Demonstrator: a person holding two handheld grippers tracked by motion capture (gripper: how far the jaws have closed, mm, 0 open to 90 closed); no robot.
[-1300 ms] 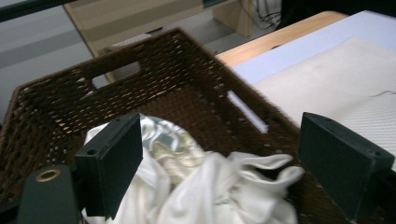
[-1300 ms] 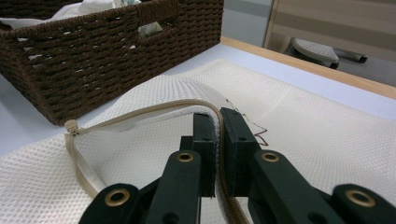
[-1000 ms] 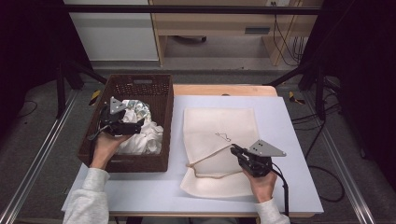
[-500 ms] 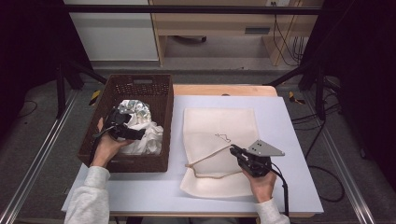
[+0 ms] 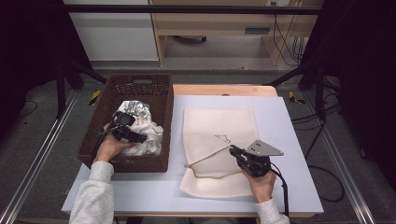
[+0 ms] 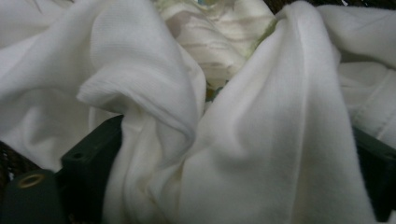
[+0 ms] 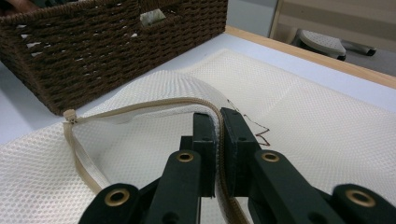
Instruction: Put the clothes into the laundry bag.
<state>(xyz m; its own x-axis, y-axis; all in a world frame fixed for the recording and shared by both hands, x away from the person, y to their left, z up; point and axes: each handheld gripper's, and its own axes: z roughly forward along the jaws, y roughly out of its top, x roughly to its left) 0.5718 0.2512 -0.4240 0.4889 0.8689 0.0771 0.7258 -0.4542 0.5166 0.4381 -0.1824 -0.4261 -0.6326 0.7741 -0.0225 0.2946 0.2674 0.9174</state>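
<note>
A cream mesh laundry bag [image 5: 219,126] lies flat on the white table [image 5: 289,140]. My right gripper [image 5: 234,152] is shut on the bag's zipper edge [image 7: 140,105] and holds that lip a little off the table, so the mouth gapes toward the basket. In the right gripper view its jaws [image 7: 218,121] pinch the zipper tape. White clothes [image 5: 147,137] lie crumpled in the brown wicker basket [image 5: 140,84]. My left gripper [image 5: 137,137] is down in them, open, with folds of white cloth [image 6: 261,116] bulging between its wide-apart jaws.
A pale patterned cloth [image 5: 133,108] sits at the back of the pile in the basket. The basket wall [image 7: 93,51] stands close to the bag's open mouth. Dark stands and cables flank the table on both sides.
My left gripper has sunk from above the pile down into the white clothes in the basket. The right gripper and the bag have stayed put.
</note>
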